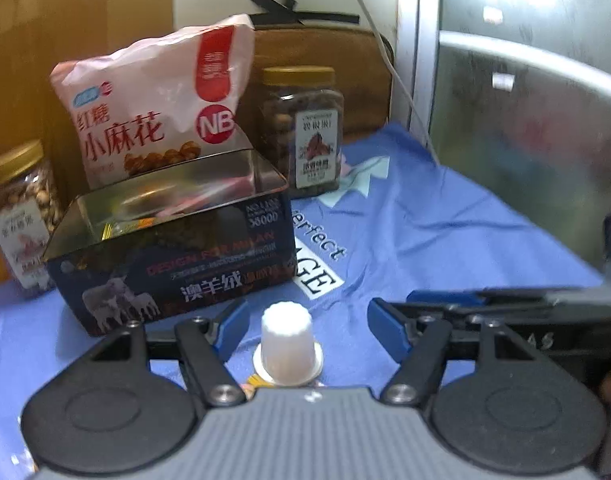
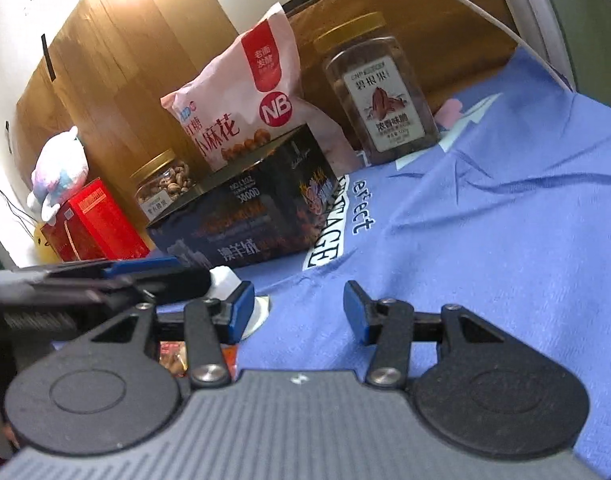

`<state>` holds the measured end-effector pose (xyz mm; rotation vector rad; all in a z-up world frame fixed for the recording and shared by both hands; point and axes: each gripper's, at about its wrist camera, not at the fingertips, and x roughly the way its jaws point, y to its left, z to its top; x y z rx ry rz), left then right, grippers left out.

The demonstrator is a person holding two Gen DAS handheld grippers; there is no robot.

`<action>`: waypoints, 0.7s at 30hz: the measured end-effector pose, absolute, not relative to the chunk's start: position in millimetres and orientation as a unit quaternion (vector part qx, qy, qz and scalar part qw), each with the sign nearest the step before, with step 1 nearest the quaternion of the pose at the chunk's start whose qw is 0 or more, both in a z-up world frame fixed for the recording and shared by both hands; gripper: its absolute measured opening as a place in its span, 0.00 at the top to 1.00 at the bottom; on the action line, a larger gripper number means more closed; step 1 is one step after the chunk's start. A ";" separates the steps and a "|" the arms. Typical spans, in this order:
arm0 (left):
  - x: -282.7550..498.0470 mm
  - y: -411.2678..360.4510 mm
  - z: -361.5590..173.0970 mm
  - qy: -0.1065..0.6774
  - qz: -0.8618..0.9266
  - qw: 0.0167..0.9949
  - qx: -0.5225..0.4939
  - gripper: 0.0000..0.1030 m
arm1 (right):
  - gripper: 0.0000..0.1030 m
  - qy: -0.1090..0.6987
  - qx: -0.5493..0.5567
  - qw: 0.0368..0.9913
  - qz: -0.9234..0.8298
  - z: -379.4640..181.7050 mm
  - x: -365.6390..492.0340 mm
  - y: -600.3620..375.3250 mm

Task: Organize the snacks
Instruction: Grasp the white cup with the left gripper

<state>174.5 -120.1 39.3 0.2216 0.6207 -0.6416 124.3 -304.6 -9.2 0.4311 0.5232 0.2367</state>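
A small white jelly cup [image 1: 286, 344] stands upside down on the blue cloth [image 1: 445, 232]. It sits between the fingers of my left gripper [image 1: 308, 325], which is open, its blue pads clear of the cup on both sides. Just beyond is an open dark tin box [image 1: 165, 216] with a sheep picture and shiny inner walls. My right gripper [image 2: 299, 312] is open over bare cloth with nothing between its fingers. The cup [image 2: 225, 280] shows just left of its left pad.
Behind the tin lean a pink snack bag [image 1: 153, 104], a gold-lidded pecan jar [image 1: 305, 128] and a nut jar [image 1: 17, 216]. A red box [image 2: 93, 224] and a plush toy [image 2: 57, 172] stand far left. A snack packet [image 2: 173, 360] lies under my right gripper.
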 end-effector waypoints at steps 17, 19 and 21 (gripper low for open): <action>224.9 -93.9 18.7 0.421 -0.295 0.857 -0.035 0.66 | 0.53 0.244 0.231 0.932 0.135 -12.2 117.4 -307.1; 232.0 -79.6 16.9 0.435 -0.303 0.844 -0.084 0.66 | 0.53 0.244 0.198 0.936 0.158 -10.0 115.0 -295.6; 234.0 -68.1 16.9 0.443 -0.313 0.831 -0.123 0.66 | 0.53 0.246 0.156 0.938 0.188 -8.2 110.6 -279.9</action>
